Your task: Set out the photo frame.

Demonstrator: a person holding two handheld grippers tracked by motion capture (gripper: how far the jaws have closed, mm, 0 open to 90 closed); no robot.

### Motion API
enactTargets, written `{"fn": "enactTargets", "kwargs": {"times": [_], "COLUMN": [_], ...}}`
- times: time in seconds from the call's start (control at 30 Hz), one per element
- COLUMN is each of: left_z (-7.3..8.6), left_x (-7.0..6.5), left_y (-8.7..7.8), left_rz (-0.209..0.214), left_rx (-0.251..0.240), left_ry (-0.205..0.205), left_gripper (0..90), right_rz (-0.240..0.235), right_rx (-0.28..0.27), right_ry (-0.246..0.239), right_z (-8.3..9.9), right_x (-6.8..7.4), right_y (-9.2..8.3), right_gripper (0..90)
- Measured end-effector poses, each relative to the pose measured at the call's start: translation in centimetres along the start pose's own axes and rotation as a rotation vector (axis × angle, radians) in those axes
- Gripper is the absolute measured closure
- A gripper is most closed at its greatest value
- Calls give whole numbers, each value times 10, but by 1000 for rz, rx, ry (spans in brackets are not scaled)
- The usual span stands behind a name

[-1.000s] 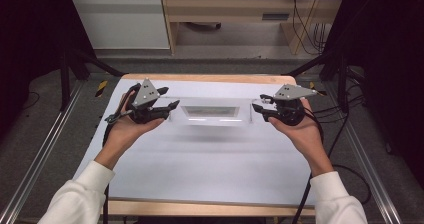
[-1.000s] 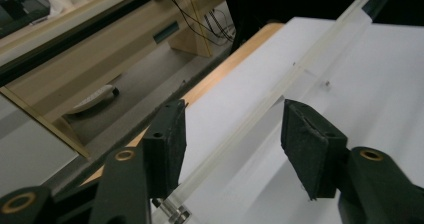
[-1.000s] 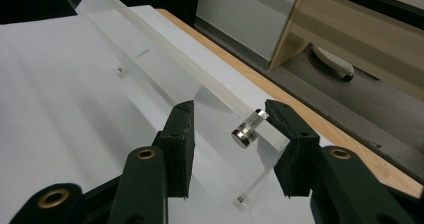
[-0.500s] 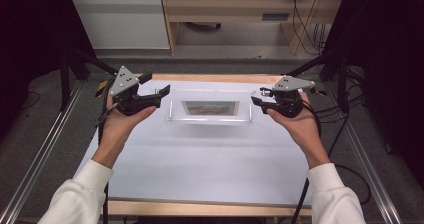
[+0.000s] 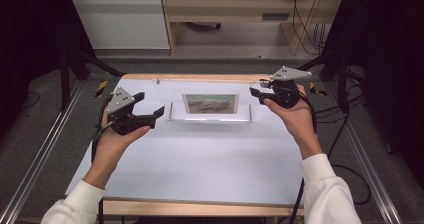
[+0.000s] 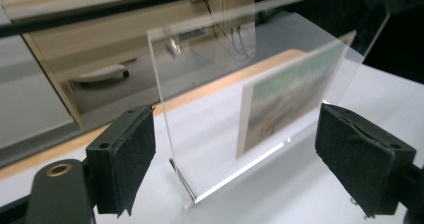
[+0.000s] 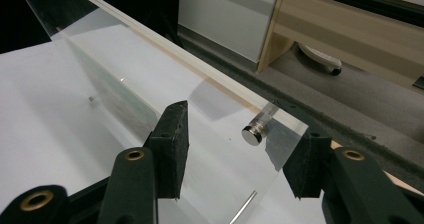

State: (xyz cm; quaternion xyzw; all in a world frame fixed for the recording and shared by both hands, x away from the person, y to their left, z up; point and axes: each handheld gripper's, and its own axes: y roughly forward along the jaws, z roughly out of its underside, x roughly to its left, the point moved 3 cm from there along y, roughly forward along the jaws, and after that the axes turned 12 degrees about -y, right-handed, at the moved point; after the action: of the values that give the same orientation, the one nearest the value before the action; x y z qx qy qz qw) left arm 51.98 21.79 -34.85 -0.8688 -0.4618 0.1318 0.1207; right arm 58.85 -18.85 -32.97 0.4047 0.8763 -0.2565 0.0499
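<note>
White sleeves come in from the near edge of the desk [image 5: 200, 169], each hand carrying a hand-held gripper. At about nine o'clock, the left hand-held gripper [image 5: 159, 115] hangs just short of the frame's left end; its jaws have just been opening and now stand released, wide apart. In the left gripper view [image 6: 235, 159] the clear plate's near edge stands between the pads [image 6: 125, 159] without either one touching it.

Middle of the desk, toward twelve o'clock: the clear acrylic photo frame [image 5: 210, 105] stands upright on its bottom edge, its length running nine to three, with a landscape print [image 5: 210, 103] sandwiched in it.

Over at two o'clock, the right hand-held gripper [image 5: 255, 92] sits at the frame's right end. Its jaws have also just been opening; in the right gripper view [image 7: 235, 149] the plate's end lies between them, a metal standoff [image 7: 256, 129] poking out near the corner, and the left pad [image 7: 172, 144] stands off the acrylic. The other pad's contact I cannot tell.

Beyond the far edge, a wooden cabinet [image 5: 240, 14].
</note>
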Motion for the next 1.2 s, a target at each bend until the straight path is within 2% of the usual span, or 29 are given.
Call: {"fn": "enactTargets", "kwargs": {"times": [0.13,0.27,0.43,0.77,0.97,1.2], "left_z": [17,33,46,71,78,86], "left_x": [5,14,24,34,37,41], "left_y": [-1,-2,-5,-2,-1,0], "left_rz": [1,-3,-16,-55,-63,-66], "left_rx": [28,42,52,116,155,184], "left_ry": [-13,-51,-82,-77,-78,-90], "left_gripper": [158,158,161,161,160,161], "right_rz": [-1,2,10,12,12,20], "right_rx": [-1,-5,-13,-19,-27,-13], "right_ry": [14,20,38,85,120,132], "right_z": [-2,-3,-3,-5,-4,-6], "right_x": [-7,-13,-17,-27,-32,-35], "right_y": [7,13,18,30,36,41], "right_gripper": [494,487,483,469,461,445]}}
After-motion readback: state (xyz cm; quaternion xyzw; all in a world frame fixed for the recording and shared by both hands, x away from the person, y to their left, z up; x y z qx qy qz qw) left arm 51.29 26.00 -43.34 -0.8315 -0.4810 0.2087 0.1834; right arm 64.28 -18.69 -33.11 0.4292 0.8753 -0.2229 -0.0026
